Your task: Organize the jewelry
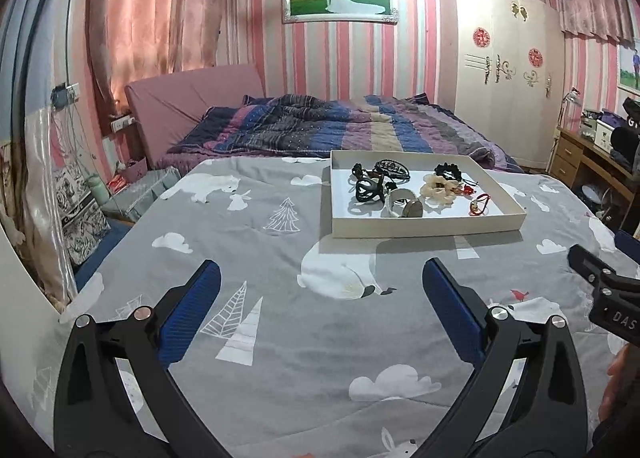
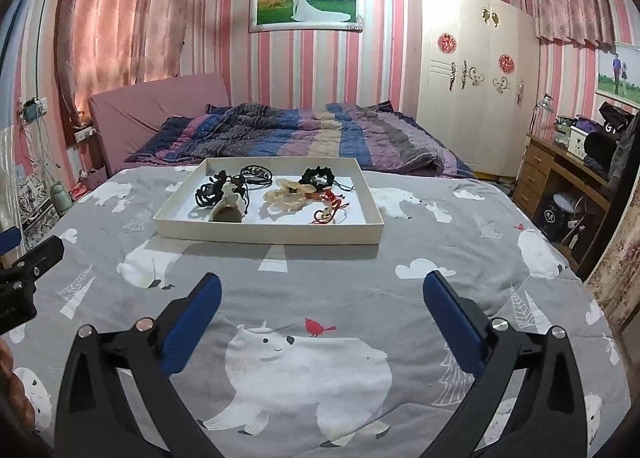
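Both tools hover over the near part of the bed (image 2: 360, 290), tilted slightly downward toward the tray (image 2: 276, 232) of jewelry (image 2: 288, 189) lying mid-bed, well ahead. The left hand-held gripper (image 1: 320, 318) and right hand-held gripper (image 2: 322, 322) both stand spread wide, nothing between their blue pads

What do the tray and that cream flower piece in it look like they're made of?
Tray: probably cardboard, like a box lid; matte off-white, with thin straight walls and sharp corners. Cream flower piece: looks like soft fabric, a scrunchie or hair flower; ruffled folds, no shine. Too small to be sure.
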The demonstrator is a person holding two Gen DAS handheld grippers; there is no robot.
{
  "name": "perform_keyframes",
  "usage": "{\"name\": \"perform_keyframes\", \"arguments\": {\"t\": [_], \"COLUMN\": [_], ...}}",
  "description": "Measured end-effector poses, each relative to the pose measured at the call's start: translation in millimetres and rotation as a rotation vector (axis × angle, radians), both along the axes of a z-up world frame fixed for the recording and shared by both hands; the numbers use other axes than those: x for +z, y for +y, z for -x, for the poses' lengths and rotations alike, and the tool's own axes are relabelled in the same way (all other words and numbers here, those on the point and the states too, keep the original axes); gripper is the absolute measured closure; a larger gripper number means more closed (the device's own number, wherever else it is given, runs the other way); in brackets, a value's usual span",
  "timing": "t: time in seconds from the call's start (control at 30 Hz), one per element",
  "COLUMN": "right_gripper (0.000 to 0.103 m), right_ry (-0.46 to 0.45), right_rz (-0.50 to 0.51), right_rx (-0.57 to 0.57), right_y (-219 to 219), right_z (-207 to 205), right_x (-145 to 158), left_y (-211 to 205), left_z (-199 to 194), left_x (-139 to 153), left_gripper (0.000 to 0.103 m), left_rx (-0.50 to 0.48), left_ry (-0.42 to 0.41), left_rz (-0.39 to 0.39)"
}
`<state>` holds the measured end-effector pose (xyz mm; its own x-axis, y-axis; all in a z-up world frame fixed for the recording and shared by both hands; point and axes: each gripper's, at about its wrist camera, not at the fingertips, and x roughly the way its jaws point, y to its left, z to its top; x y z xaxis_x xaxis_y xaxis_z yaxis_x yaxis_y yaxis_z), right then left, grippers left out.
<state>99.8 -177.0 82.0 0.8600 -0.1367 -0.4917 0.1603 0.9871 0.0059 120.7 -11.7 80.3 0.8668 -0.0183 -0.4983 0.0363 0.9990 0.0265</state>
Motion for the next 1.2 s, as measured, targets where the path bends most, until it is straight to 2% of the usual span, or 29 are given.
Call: {"name": "perform_keyframes", "arguments": {"t": [0.2,0.43,1.2], "right_gripper": [0.002,0.002,0.002], "right_ry": [-0.010,-0.005,0.009], "right_rz": [-0.022,0.000,0.010], "right_rx": [-0.001,-0.017,-0.015], "right_y": [-3,-3,-2], "right_z": [1,-2,-4], "right_x": [-1,-5,-9], "left_y": [2,1,-4], "left_z": [-2,-9,-11], "left_x": [-4,-11,-15], "left_gripper": [0.003,0.003,0.003], "left_rx": [0.006,0.009,0.034], "left_ry": [0.017,0.052,0.046], "left_rz": [0.006,-0.002,-0.054]}}
